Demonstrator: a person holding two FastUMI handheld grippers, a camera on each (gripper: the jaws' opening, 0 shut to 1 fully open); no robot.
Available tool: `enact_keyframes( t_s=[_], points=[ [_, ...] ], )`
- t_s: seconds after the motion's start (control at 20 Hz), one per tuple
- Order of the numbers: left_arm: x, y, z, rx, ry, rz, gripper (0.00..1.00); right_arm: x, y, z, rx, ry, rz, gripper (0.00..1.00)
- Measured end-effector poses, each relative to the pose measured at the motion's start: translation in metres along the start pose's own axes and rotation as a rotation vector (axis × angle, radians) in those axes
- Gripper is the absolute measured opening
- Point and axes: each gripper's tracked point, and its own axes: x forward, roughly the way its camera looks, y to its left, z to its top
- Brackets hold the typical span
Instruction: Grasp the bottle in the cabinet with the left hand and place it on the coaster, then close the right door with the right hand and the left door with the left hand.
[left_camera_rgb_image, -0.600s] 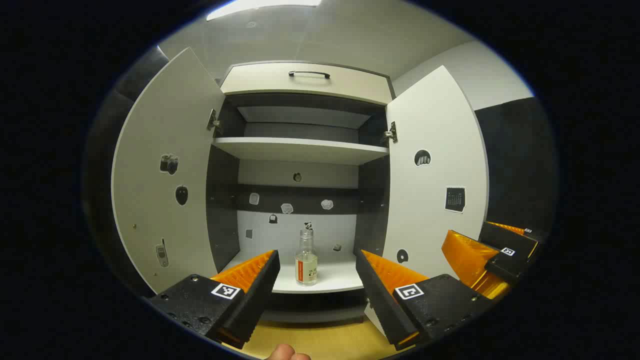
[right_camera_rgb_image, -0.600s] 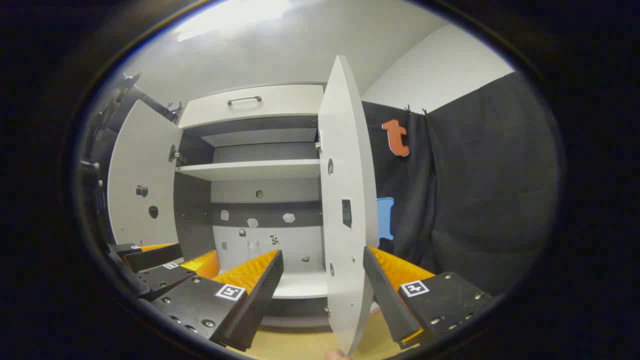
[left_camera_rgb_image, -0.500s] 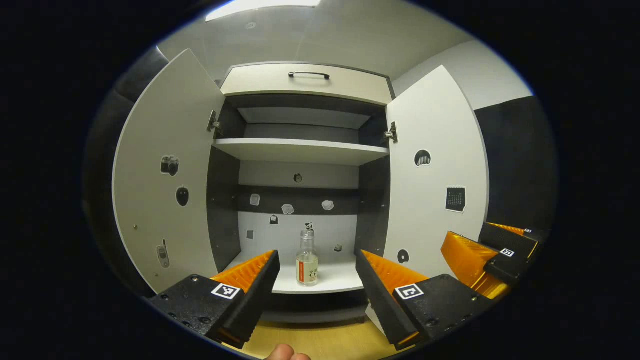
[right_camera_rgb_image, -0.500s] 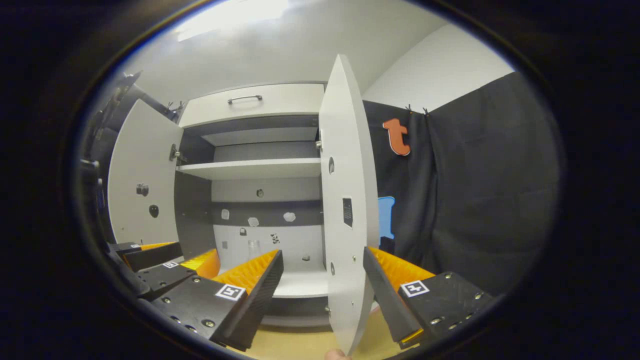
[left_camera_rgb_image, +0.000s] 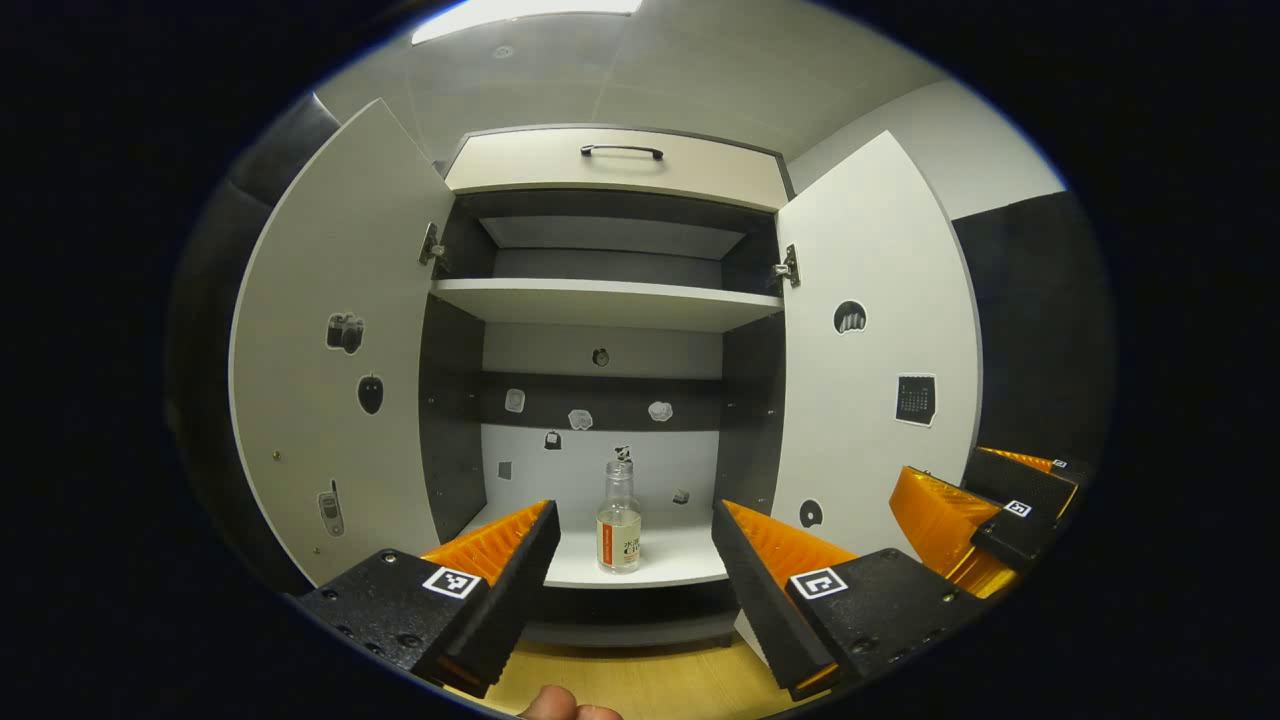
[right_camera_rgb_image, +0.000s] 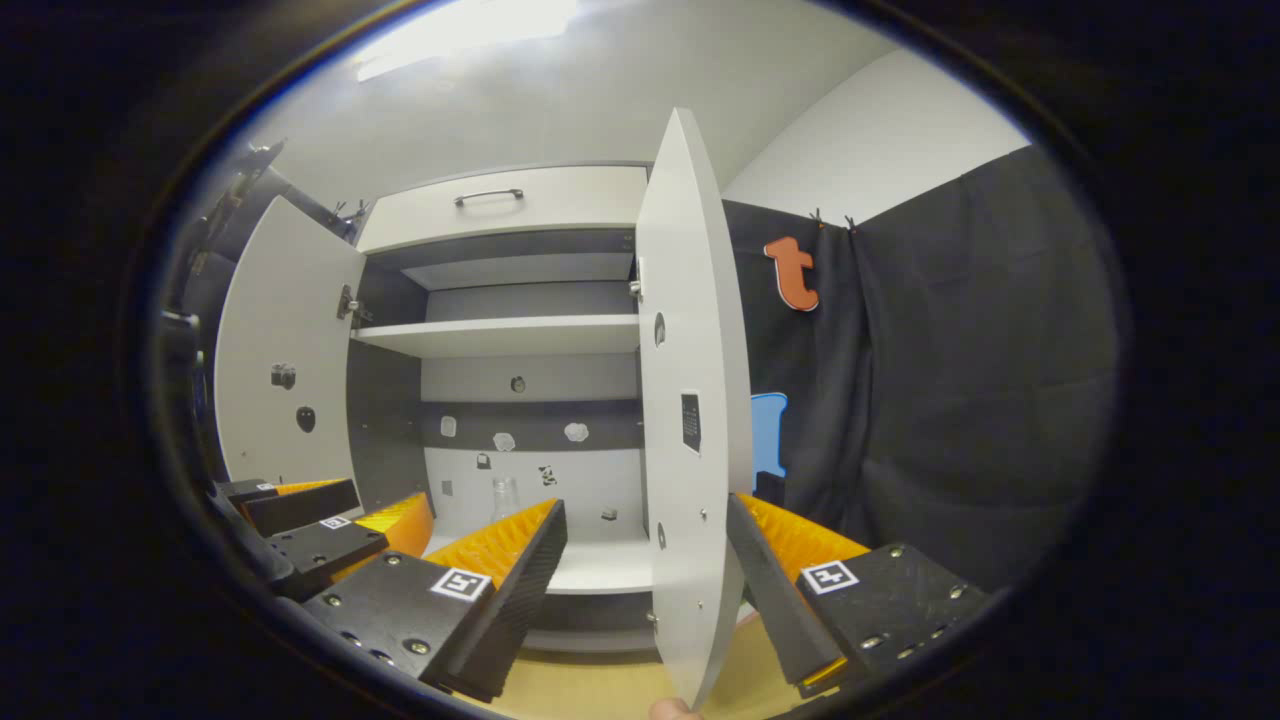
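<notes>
Both tongs had barely shifted since the earlier frames, and the bottle (left_camera_rgb_image: 619, 517) sat slightly lower at 6 o'clock on the cabinet's bottom shelf (left_camera_rgb_image: 670, 556). The left tongs (left_camera_rgb_image: 630, 560) were level, spread apart, facing it. The right tongs (right_camera_rgb_image: 645, 565) gaped astride the right door (right_camera_rgb_image: 690, 420) edge, without touching.

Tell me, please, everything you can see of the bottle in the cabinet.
The bottle is small and of clear glass, with a narrow neck, a pale label with a reddish stripe, and what looks like liquid low inside. It stands upright on the white bottom shelf, near its middle, between two open doors. Nothing else touches it; the left hand-held gripper is open and short of it.
</notes>
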Motion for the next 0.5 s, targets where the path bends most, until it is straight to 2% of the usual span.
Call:
enact_keyframes(
  t_s=[0.5],
  points=[
    [0.0035, 0.0047, -0.0055, 0.003, 0.012, 0.012, 0.96, 0.0007, 0.0031, -0.0038, -0.005, 0.006, 0.002, 0.97]
  ],
)
